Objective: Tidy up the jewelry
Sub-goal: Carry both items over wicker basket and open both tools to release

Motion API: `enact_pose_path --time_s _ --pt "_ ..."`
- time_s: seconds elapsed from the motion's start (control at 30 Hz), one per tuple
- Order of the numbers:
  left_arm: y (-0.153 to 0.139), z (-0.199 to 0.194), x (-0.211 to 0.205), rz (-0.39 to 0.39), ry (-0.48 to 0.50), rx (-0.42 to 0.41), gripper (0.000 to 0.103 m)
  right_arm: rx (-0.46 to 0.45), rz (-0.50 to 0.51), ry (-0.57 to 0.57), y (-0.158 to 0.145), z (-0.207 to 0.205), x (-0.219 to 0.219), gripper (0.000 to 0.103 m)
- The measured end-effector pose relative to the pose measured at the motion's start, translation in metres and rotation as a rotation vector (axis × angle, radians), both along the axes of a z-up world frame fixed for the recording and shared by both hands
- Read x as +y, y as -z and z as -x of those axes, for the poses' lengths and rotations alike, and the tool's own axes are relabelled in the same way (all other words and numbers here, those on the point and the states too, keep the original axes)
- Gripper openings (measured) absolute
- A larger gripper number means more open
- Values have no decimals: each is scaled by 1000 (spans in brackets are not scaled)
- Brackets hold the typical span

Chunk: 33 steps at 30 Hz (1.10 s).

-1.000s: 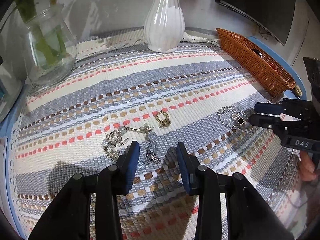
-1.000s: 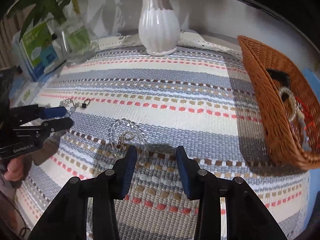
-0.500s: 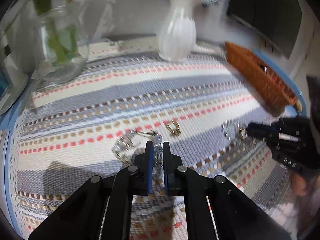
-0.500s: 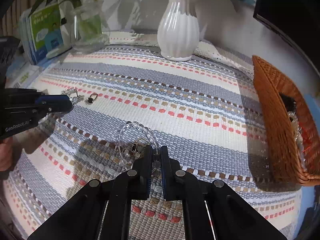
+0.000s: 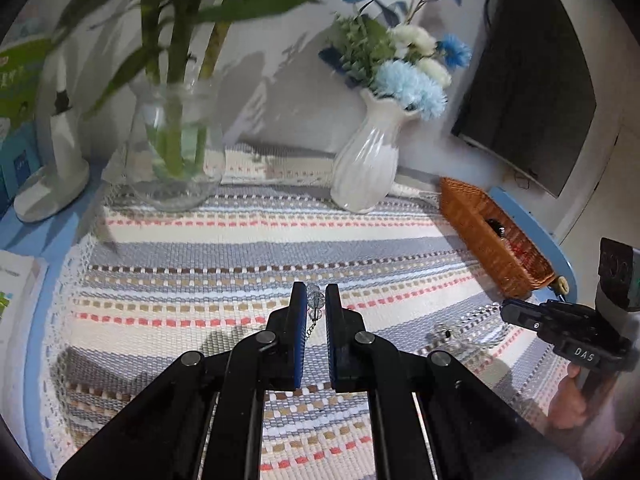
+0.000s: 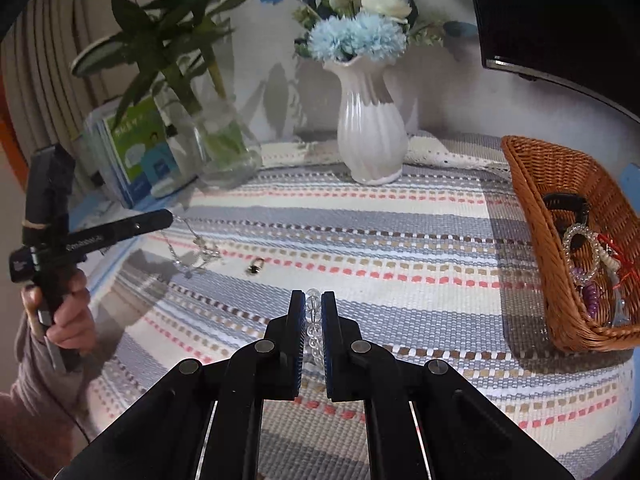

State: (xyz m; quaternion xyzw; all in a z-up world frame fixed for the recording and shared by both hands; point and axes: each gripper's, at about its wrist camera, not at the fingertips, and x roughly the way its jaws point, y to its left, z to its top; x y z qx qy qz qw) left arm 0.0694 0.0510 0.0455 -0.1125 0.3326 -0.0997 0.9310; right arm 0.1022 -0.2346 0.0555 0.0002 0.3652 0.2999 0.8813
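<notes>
My left gripper [image 5: 315, 300] is shut on a beaded silver chain [image 5: 314, 301] and holds it above the striped mat [image 5: 248, 248]; from the right wrist view the chain [image 6: 200, 246] hangs from the left gripper [image 6: 166, 218]. My right gripper [image 6: 313, 300] is shut on a clear bead bracelet [image 6: 313, 320], also lifted; in the left wrist view the bracelet [image 5: 448, 336] dangles under the right gripper [image 5: 506, 308]. A small gold earring [image 6: 255, 266] lies on the mat. The wicker basket [image 6: 532, 200] at the right holds several jewelry pieces.
A white vase [image 6: 370, 136] with blue flowers stands at the back middle. A glass vase [image 5: 172, 152] with green stems stands at the back left. A dark monitor [image 5: 532, 80] sits behind the basket [image 5: 492, 236]. Books [image 6: 140, 152] stand at the far left.
Both grippers closed on their pieces and then rose from the mat, lifting the chain and the bracelet. Both views now look higher over the table.
</notes>
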Motion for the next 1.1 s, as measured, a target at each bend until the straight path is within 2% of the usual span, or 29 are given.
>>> enact_pose_path --time_s 0.17,0.33,0.57,0.7,0.9,1.1 --pt "-22 13 -14 1 55 -30 7 -34 -43 4 -24 16 -13 8" --pt "-48 19 -41 -61 80 -51 7 -85 -46 47 -45 30 -34 8" --pt "-75 13 -86 -77 148 -81 7 -96 -52 124 -61 37 -76 8" --pt "-87 -3 -120 -102 184 -82 7 -108 -59 184 -72 35 -102 8" --pt "-108 -40 -187 -125 275 -100 7 -137 -121 308 -92 21 -157 8" --pt "-108 -90 -262 -107 388 -86 7 -144 -171 409 -98 -13 -202 8"
